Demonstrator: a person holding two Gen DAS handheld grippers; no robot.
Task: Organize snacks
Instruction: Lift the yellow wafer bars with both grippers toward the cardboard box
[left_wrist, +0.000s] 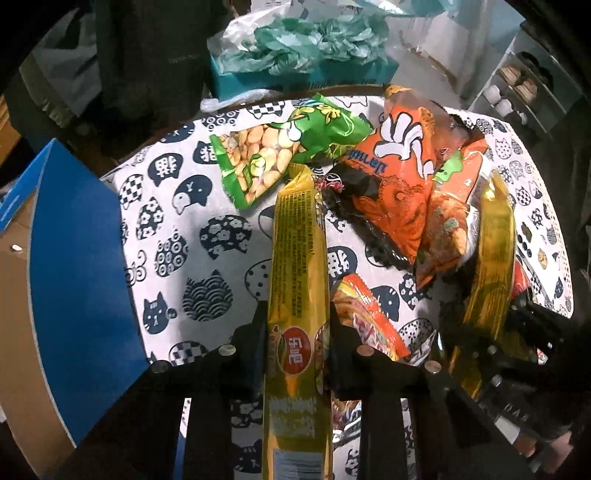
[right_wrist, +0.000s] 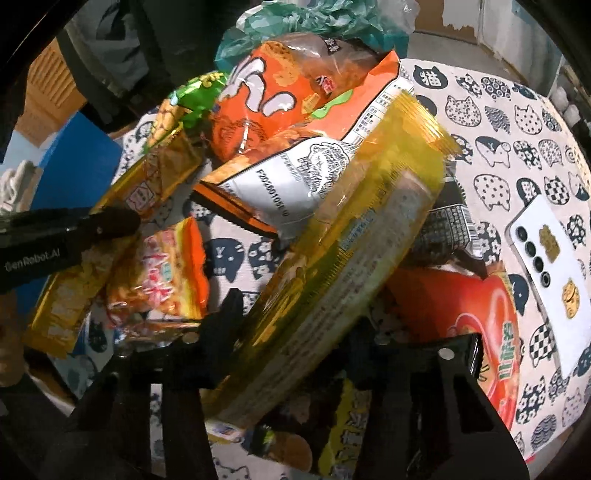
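Note:
My left gripper (left_wrist: 297, 325) is shut on a long yellow snack pack (left_wrist: 297, 266) that points away over the table. My right gripper (right_wrist: 295, 317) is shut on a second long yellow snack pack (right_wrist: 354, 236), tilted up to the right; it also shows at the right of the left wrist view (left_wrist: 491, 266). An orange chip bag (left_wrist: 399, 177) and a green peanut bag (left_wrist: 273, 155) lie behind. The orange bag (right_wrist: 295, 96) fills the top of the right wrist view. A small orange-yellow packet (left_wrist: 365, 317) lies between the grippers. The left gripper's body (right_wrist: 66, 236) shows at the left.
The table has a cat-print cloth (left_wrist: 184, 229). A blue and brown cardboard box (left_wrist: 74, 258) stands at the left. A white phone (right_wrist: 550, 273) and a red-orange bag (right_wrist: 480, 325) lie at the right. A teal box with plastic bags (left_wrist: 295, 55) sits behind the table.

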